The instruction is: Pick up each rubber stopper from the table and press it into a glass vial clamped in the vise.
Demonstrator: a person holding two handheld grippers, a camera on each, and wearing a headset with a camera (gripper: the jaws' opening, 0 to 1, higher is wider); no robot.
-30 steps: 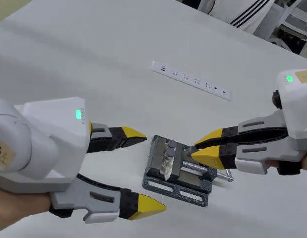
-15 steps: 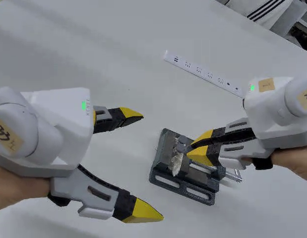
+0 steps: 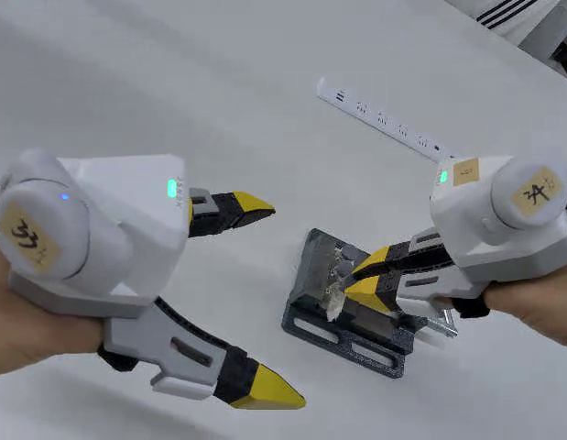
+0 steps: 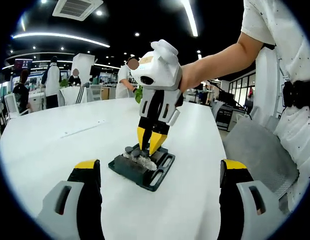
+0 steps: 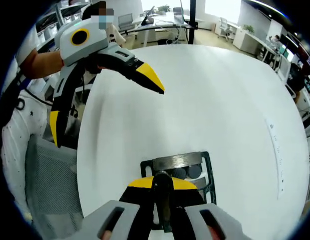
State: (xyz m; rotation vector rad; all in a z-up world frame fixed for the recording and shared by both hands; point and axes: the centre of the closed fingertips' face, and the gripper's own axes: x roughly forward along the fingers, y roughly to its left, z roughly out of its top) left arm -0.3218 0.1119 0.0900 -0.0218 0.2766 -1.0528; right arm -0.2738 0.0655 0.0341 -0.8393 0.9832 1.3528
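With the right tool (image 3: 360,275) seemingly pinching a dark rubber stopper (image 5: 162,178) just over the vise (image 3: 343,337), at 5 o'clock on the surface (image 3: 173,82), centre it on a glass vial (image 3: 335,295) and press squarely, while the wide-spread left tool (image 3: 269,301) hovers at the vise's 9 o'clock.

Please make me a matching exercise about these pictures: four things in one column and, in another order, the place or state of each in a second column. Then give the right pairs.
1. left gripper
2. right gripper
3. vise
4. power strip

A. white, lies far back on the table
B. jaws wide open, held aside from the vise
C. dark, stands on the table between the grippers
D. jaws closed on a rubber stopper, over the vise

Pairs: 1-B, 2-D, 3-C, 4-A
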